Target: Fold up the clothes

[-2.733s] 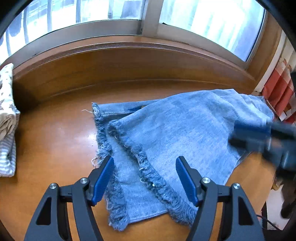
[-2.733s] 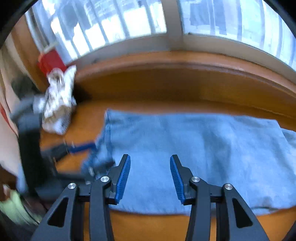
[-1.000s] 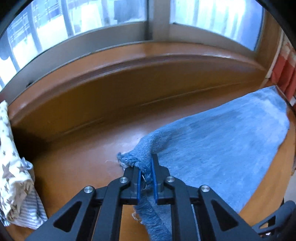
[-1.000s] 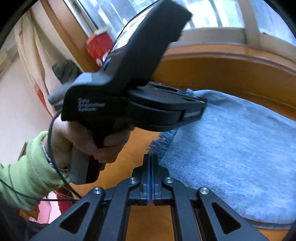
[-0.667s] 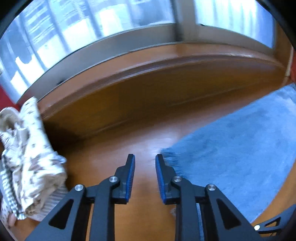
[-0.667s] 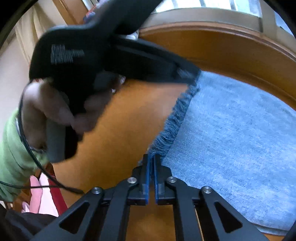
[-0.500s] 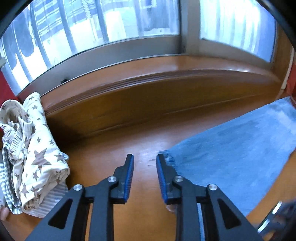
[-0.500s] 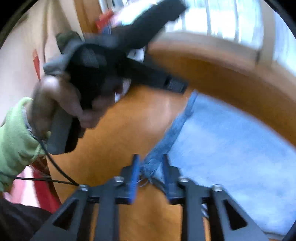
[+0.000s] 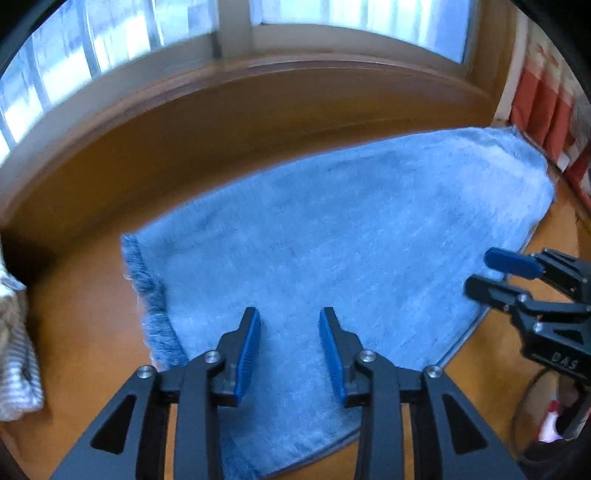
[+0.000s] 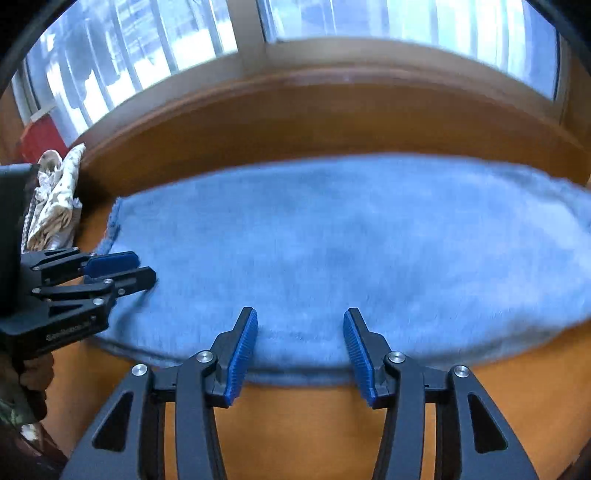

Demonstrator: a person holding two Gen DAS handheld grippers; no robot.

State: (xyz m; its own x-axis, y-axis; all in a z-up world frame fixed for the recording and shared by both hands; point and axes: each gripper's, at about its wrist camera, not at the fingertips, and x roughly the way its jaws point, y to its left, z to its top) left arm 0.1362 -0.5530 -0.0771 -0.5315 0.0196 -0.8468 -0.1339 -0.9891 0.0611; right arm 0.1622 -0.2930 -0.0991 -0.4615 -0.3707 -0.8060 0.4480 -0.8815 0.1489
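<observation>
The blue denim cloth (image 9: 351, 251) lies spread flat on the wooden tabletop (image 9: 85, 332), its frayed fringe (image 9: 147, 291) along the left edge in the left wrist view. The left claw (image 9: 290, 332) hangs over the cloth near that fringe; its jaws have just been opening and now stand apart with nothing gripped, only the flat cloth below them. The right claw (image 10: 300, 339) is above the near edge of the cloth (image 10: 351, 240), and its jaws too have just been opening and hold nothing. A star-printed bundle of fabric (image 10: 55, 199) sits at the left end of the tabletop, apart from the cloth, below the window (image 10: 369, 18).
</observation>
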